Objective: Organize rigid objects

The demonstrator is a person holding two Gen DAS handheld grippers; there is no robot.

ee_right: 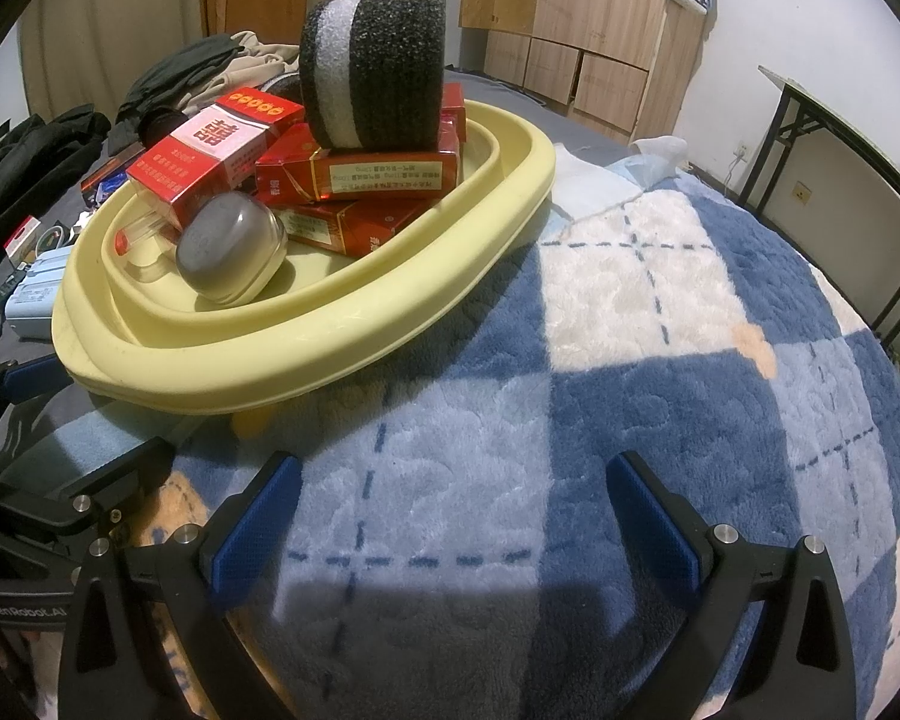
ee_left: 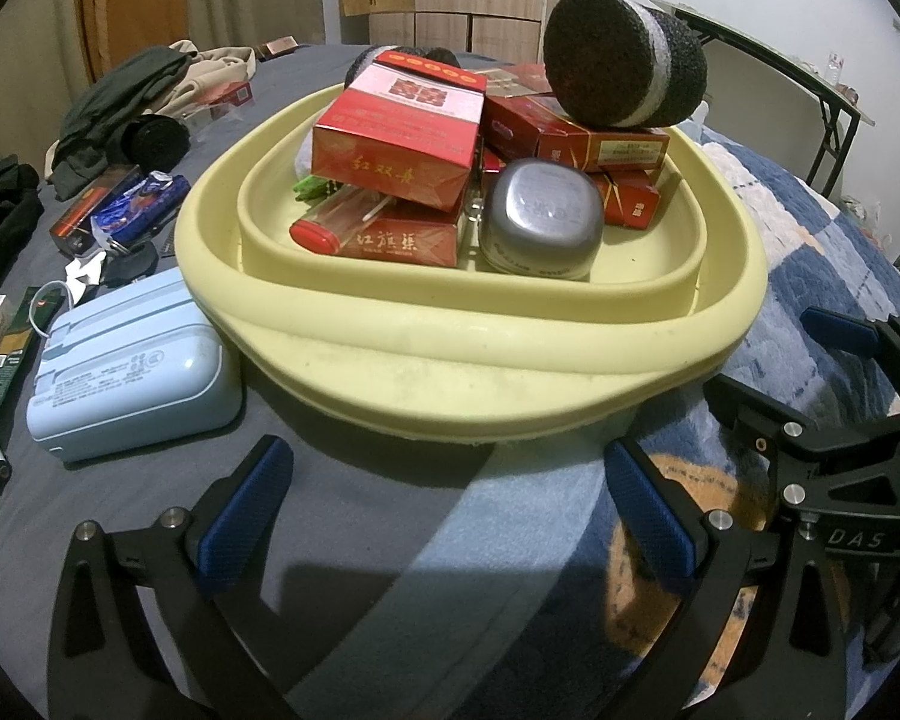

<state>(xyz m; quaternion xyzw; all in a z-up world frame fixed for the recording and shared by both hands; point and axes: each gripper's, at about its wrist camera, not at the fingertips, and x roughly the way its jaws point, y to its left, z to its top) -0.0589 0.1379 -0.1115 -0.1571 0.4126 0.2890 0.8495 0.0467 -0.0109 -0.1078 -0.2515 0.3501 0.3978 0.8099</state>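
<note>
Left wrist view: left gripper [ee_left: 444,510] and right gripper [ee_right: 450,510] are both hovering with fingers apart and empty, while red boxes [ee_left: 396,132], a tin [ee_left: 540,222] and a foam roll [ee_left: 624,57] are sitting gathered in the yellow basin [ee_left: 450,360] just ahead, apparently for tidy collection.

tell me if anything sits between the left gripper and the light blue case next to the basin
Nothing visible does. The left gripper is open over bare grey sheet, and the light blue case lies ahead to its left, beside the yellow basin, with only sheet between.
</note>
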